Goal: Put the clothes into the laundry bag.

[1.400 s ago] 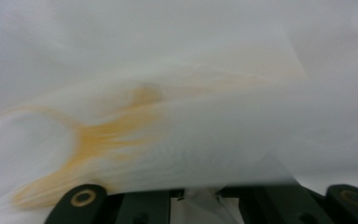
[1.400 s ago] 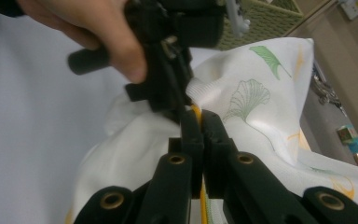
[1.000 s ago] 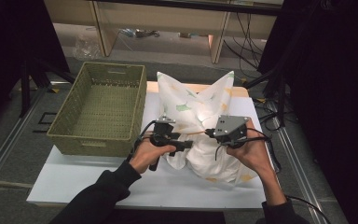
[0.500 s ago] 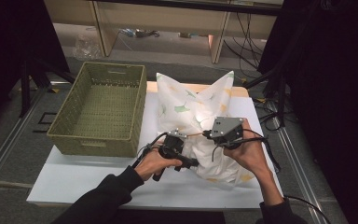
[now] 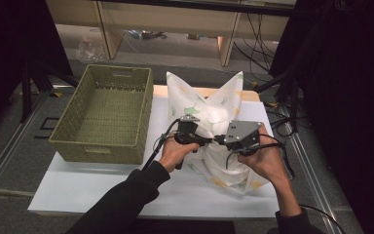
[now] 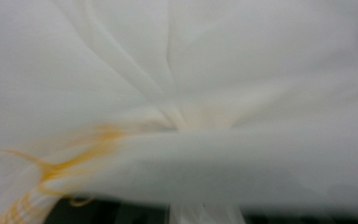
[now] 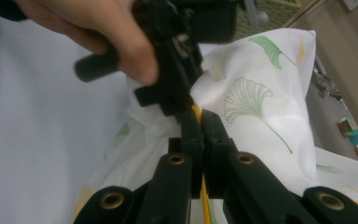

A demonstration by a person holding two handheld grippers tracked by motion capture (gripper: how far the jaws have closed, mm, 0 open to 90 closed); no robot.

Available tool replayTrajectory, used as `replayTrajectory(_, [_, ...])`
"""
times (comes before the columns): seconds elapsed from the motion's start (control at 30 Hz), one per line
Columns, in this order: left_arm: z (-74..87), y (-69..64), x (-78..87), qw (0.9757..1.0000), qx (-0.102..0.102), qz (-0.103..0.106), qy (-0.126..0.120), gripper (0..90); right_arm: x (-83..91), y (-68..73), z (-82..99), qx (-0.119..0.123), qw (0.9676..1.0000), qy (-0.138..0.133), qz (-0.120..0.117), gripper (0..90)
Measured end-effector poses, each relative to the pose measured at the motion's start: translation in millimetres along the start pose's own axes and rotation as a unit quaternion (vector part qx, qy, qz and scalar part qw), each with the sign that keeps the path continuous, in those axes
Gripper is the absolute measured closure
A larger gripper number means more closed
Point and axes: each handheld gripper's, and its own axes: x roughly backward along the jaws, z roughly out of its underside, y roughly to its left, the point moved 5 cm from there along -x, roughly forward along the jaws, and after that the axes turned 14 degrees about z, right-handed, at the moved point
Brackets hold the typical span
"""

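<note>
A pillow in a white pillowcase [image 5: 219,109] printed with green and yellow leaves stands on end on the white table [image 5: 102,187]. My right gripper [image 5: 220,140] is shut on the case's yellow-trimmed edge [image 7: 197,113], seen between its jaws [image 7: 200,116] in the right gripper view. My left gripper [image 5: 210,140] comes in from the left and meets the cloth just beyond those tips [image 7: 177,95]. Its jaws have just been closing, with gathered white cloth [image 6: 191,70] and yellow stitching [image 6: 74,158] pinched between them.
A green woven basket [image 5: 97,148] with nothing in it stands on the table's left half. Cables trail from both grippers over the table. Beyond the table's far edge are a floor, shelf legs and dark stands.
My left hand has moved right and away from the person until its gripper meets the right gripper at the pillowcase. The right hand has stayed in place.
</note>
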Motion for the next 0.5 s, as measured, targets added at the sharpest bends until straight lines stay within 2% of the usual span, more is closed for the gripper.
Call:
replayTrajectory(0.03, [1.2, 5.5, -1.9, 0.9999, 0.012, 0.003, 0.002, 69.1, -2.6, -0.2, 1.4, 0.006, 1.0, 0.003, 0.002, 90.0])
replayTrajectory(0.07, [1.8, 7.2, -0.4, 1.0, 0.006, -0.001, -0.001, 66.7, -7.1, 0.7, 2.9, 0.011, 0.9999, 0.004, 0.001, 90.0])
replayTrajectory(0.1, [2.8, 6.3, 2.2, 0.9999, -0.005, -0.01, -0.003, 63.0, -9.3, 0.4, 6.7, 0.011, 0.9998, 0.017, 0.005, 90.0])
replayTrajectory(0.13, [5.0, 4.0, 6.1, 0.9999, -0.011, -0.012, 0.003, 58.7, -11.1, 0.8, 8.8, 0.007, 0.9998, 0.02, 0.003, 90.0])
replayTrajectory(0.17, [7.7, 1.3, 10.6, 0.9998, -0.012, -0.011, 0.012, 53.4, -12.9, 0.4, 8.9, 0.013, 0.9998, 0.011, -0.002, 90.0])
replayTrajectory(0.2, [10.6, -2.2, 16.4, 0.9996, -0.013, -0.01, 0.022, 47.1, -14.1, -2.2, 9.9, 0.02, 0.9998, 0.007, 0.001, 90.0])
replayTrajectory(0.23, [13.9, -5.9, 23.4, 0.9993, -0.016, -0.008, 0.033, 42.2, -13.1, -1.6, 10.3, 0.014, 0.9999, 0.01, -0.001, 90.0])
replayTrajectory(0.27, [16.9, -9.7, 31.1, 0.9988, -0.022, -0.009, 0.043, 37.6, -13.1, -2.1, 10.2, 0.014, 0.9999, 0.009, 0.0, 90.0])
replayTrajectory(0.3, [20.3, -14.4, 41.0, 0.9978, -0.038, -0.016, 0.052, 32.0, -13.1, -1.6, 9.5, 0.012, 0.9999, 0.007, -0.001, 90.0])
replayTrajectory(0.33, [22.5, -16.9, 46.9, 0.9969, -0.053, -0.019, 0.055, 27.5, -14.3, -2.9, 8.9, 0.022, 0.9998, 0.001, 0.001, 90.0])
replayTrajectory(0.4, [29.0, -20.2, 62.0, 0.9943, -0.082, -0.029, 0.062, 24.0, -12.4, 1.1, 8.7, 0.001, 0.9999, 0.015, 0.001, 90.0])
replayTrajectory(0.47, [35.1, -16.5, 73.0, 0.9936, -0.084, -0.044, 0.062, 21.6, -12.3, 1.5, 8.1, 0.003, 0.9999, 0.017, 0.002, 90.0])
replayTrajectory(0.5, [39.0, -12.3, 76.5, 0.9924, -0.079, -0.06, 0.073, 20.8, -12.4, 2.7, 7.0, -0.005, 0.9999, 0.016, 0.0, 90.0])
